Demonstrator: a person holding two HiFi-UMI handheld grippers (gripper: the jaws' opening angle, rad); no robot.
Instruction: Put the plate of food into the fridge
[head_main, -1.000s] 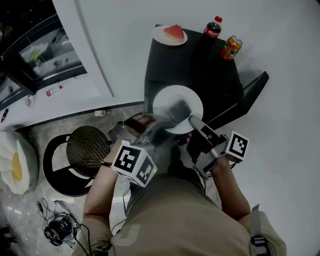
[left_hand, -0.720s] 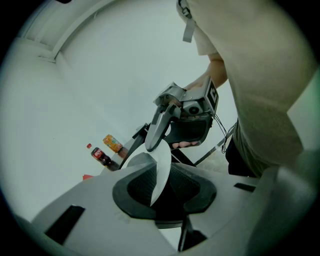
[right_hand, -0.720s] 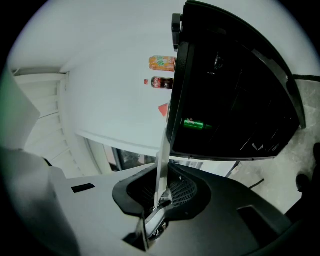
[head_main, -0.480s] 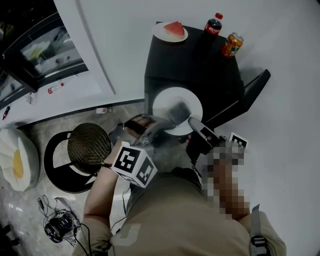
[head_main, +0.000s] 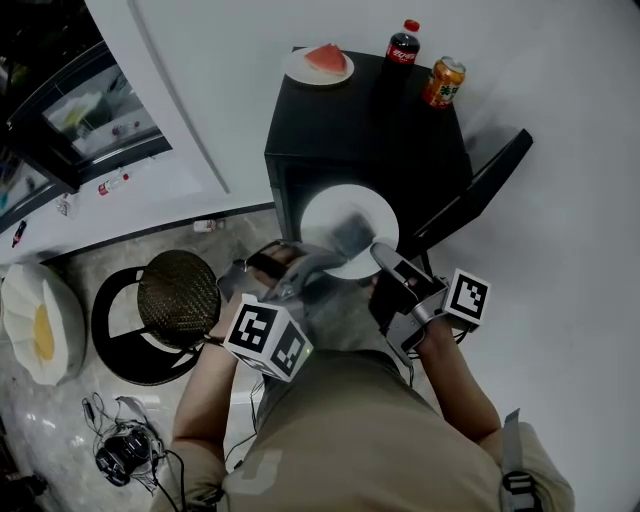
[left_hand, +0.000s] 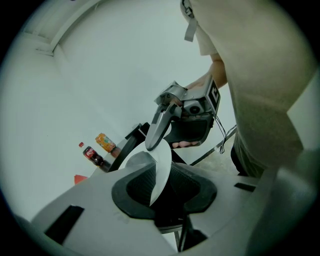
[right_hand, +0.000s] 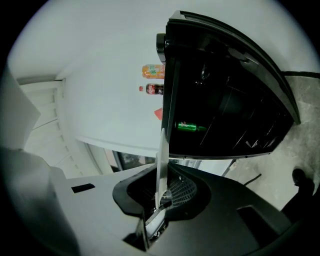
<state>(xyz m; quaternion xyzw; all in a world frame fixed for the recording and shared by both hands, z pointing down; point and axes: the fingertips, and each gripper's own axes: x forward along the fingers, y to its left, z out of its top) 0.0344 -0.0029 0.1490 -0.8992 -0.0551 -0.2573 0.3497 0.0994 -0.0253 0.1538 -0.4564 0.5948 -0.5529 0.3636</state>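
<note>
Over the last moment the white plate (head_main: 335, 205) has sunk a little and slid across the front of the black fridge (head_main: 350, 135), toward the side where its door (head_main: 480, 190) hangs open. I'd say the carry is nearly over and the plate only has to be fed into the cabinet. It hangs in the air just in front of the opening, held from both sides. The left hand-held gripper (head_main: 348, 232) pinches one part of its rim and the right hand-held gripper (head_main: 384, 252) pinches the near edge. I can't make out any food on it. By count there are two plates: this one and a second plate (head_main: 299, 70) with one watermelon slice (head_main: 326, 57) on the fridge top. Beside that stand one cola bottle (head_main: 400, 47) and one orange can (head_main: 442, 82), and one green bottle (right_hand: 189, 127) lies inside the fridge.
</note>
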